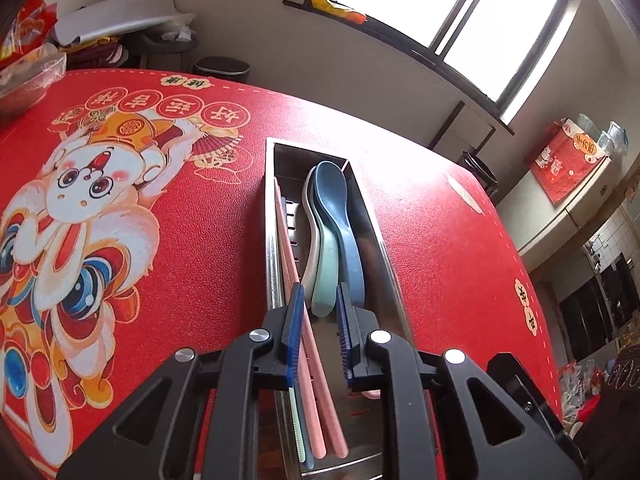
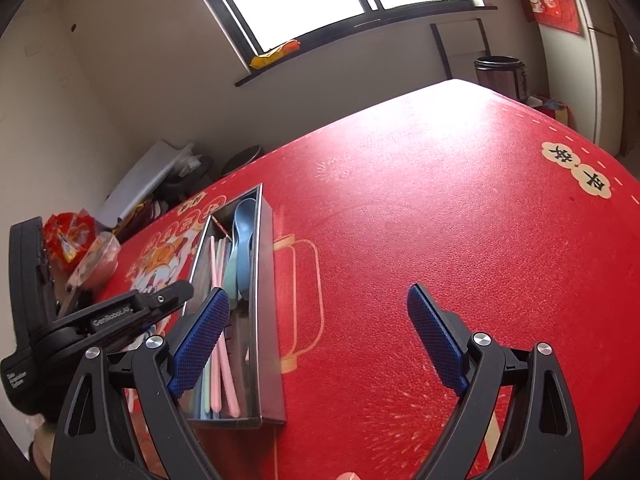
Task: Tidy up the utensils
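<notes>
Ribbed blue-pad grippers (image 1: 319, 312) (image 2: 319, 334) apart; steel tray (image 1: 270, 240) w/ spoons

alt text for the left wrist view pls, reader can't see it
The left gripper, its blue-padded fingers a narrow gap apart, hovers over a steel utensil tray on a red printed tablecloth. Stacked blue and green spoons lie in the tray's right side, pink chopsticks along its left, passing between the fingers. A bright window sits behind.
</notes>
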`<action>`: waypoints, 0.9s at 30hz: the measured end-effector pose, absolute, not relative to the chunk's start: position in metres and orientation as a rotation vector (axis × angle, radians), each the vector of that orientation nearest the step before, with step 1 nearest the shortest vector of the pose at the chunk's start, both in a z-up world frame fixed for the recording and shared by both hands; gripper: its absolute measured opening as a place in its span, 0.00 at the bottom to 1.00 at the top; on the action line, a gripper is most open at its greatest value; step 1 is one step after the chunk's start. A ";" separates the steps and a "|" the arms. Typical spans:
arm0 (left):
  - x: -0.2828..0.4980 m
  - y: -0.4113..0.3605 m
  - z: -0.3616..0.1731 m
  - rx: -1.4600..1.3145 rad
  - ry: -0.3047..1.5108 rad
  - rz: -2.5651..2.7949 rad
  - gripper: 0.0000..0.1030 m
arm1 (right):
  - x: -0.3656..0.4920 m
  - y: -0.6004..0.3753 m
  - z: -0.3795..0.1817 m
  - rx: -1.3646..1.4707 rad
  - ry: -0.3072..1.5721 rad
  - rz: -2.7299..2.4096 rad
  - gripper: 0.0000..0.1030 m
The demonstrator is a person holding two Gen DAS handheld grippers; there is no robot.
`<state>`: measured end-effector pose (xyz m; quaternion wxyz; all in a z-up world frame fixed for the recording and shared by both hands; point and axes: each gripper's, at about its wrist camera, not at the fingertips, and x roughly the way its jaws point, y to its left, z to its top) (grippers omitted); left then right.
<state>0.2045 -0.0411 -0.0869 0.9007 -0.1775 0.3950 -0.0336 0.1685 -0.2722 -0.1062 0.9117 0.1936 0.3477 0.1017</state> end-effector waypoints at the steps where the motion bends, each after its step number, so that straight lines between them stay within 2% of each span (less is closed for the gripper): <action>1: 0.201 -0.040 -0.083 -0.349 0.808 -0.067 0.21 | 0.168 -0.272 -0.106 0.397 0.715 0.208 0.85; 9: 0.163 -0.020 -0.050 -0.226 0.721 -0.013 0.42 | 0.169 -0.274 -0.103 0.381 0.688 0.174 0.85; 20: 0.102 -0.002 -0.008 -0.027 0.554 -0.016 0.84 | 0.130 -0.289 -0.070 0.246 0.573 -0.057 0.85; 25: 0.077 0.002 0.005 0.017 0.482 -0.039 0.94 | 0.098 -0.292 -0.047 0.175 0.507 -0.122 0.85; 27: 0.068 0.003 0.011 0.028 0.450 -0.041 0.94 | 0.082 -0.292 -0.038 0.147 0.478 -0.158 0.85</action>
